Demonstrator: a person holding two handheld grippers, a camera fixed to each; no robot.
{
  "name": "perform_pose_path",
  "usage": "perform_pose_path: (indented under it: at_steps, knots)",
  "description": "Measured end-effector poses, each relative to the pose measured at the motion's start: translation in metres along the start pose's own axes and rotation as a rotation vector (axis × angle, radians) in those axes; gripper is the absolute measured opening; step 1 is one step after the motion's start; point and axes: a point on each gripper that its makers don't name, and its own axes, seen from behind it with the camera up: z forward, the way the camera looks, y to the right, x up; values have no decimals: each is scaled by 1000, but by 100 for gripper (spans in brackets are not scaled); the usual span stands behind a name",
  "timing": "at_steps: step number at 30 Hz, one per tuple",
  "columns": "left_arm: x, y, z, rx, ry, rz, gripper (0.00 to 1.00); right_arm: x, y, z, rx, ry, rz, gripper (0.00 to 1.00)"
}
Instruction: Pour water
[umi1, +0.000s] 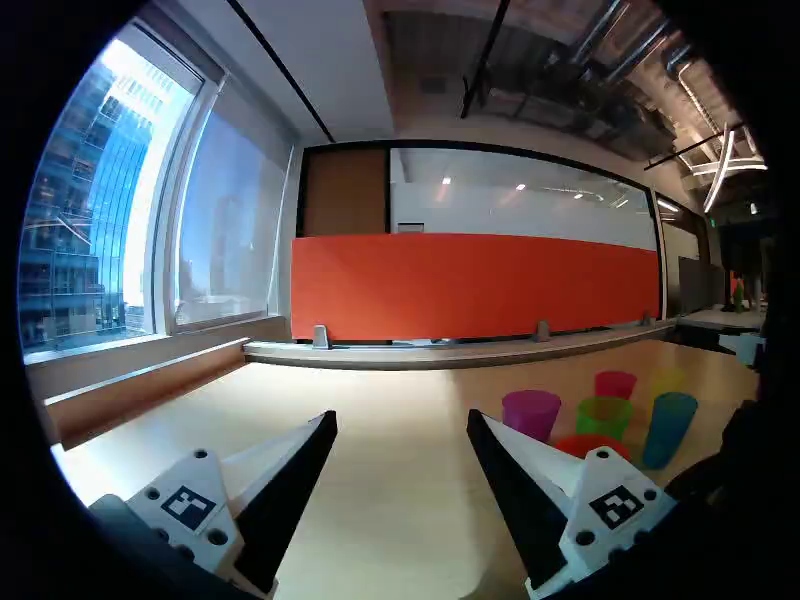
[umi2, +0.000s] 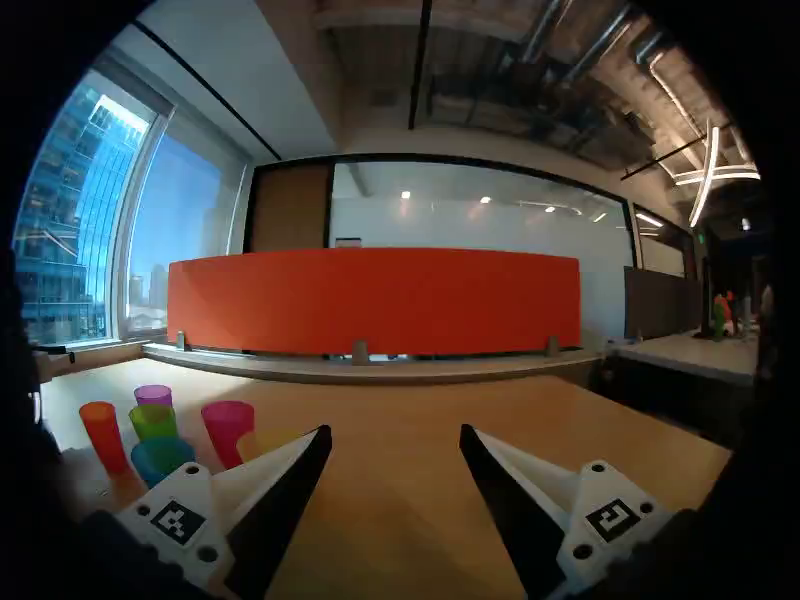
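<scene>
Several coloured plastic cups stand grouped on the wooden table (umi1: 400, 480). In the left gripper view they sit to the right: a purple cup (umi1: 531, 413), a green cup (umi1: 603, 415), a blue cup (umi1: 668, 428), a pink cup (umi1: 614, 384), a yellow cup (umi1: 667, 380), and a red cup (umi1: 585, 444) partly behind my finger. My left gripper (umi1: 400, 420) is open and holds nothing. In the right gripper view the cups are at the lower left: orange cup (umi2: 103, 435), green cup (umi2: 153, 420), pink cup (umi2: 227, 430), teal cup (umi2: 162, 458). My right gripper (umi2: 395, 435) is open, nothing between its fingers.
An orange partition screen (umi1: 470, 285) runs along the table's far edge. Large windows (umi1: 100, 230) and a wooden sill line the left side. Another desk (umi2: 690, 355) stands off to the right. Bare tabletop (umi2: 420, 420) lies ahead of both grippers.
</scene>
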Motion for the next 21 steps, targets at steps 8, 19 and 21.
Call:
perform_pose_path:
  at_steps: [8,19,21]
  knots:
    - [-3,-5,-1,4,-26,3,97,8,-3,0,10,-7,-12,99]
    - [35,4,3,-42,-37,-30,97,51,-12,1,48,-28,-28,99]
    - [45,7,4,-53,-41,-37,97,60,-12,2,51,-30,-38,99]
